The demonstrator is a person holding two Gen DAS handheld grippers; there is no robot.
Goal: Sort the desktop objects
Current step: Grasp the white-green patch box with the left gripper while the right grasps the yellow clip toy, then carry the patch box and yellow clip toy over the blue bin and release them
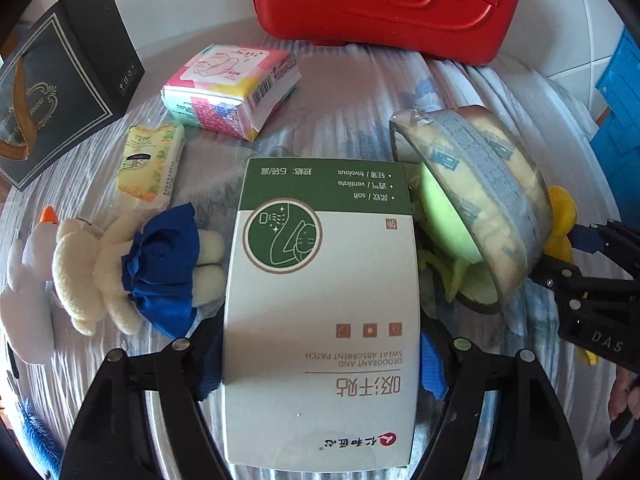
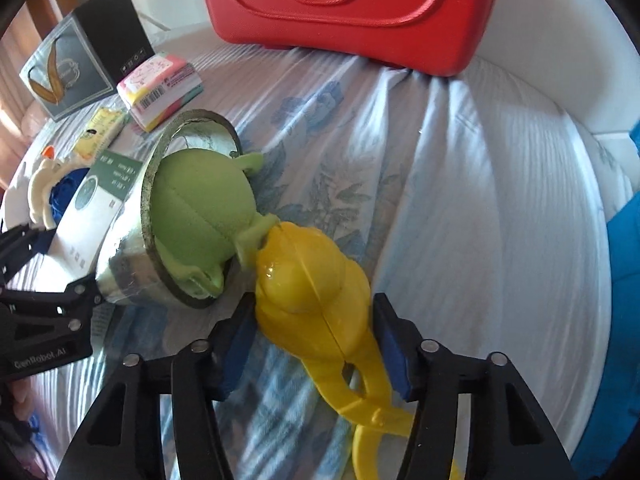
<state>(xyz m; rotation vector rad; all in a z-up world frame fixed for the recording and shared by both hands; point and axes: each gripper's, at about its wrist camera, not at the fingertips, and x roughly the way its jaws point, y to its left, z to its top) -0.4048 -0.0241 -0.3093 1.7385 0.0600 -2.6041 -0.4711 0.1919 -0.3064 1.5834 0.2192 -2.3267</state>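
Left wrist view first: the left gripper was pointed steeply down at the striped cloth, and its jaws stood fairly wide with the blue pads pressed onto the two long sides of the white and green patch box, so it was gripping that box. The box ran from 6 o'clock up to the centre. At 9 o'clock, just beside the box, lay a plush bear in a blue dress. At 3 o'clock a tape roll stood tilted on its edge with a green plush toy stuffed in its hole, touching the box's right edge as far as I could tell. A bit of the yellow clamp toy peeked out behind the roll. The red case sat at 12 o'clock, with a pink packet at 11 and a dark box at 10. Right wrist view: the right gripper was also angled steeply down, jaws narrowed, with the pads snug against both flanks of the yellow clamp toy, holding it. The toy lay on the cloth from the centre down to 6 o'clock, its round head touching the green plush, handles trailing between the fingers. The left gripper was at 9 o'clock with the patch box in it.
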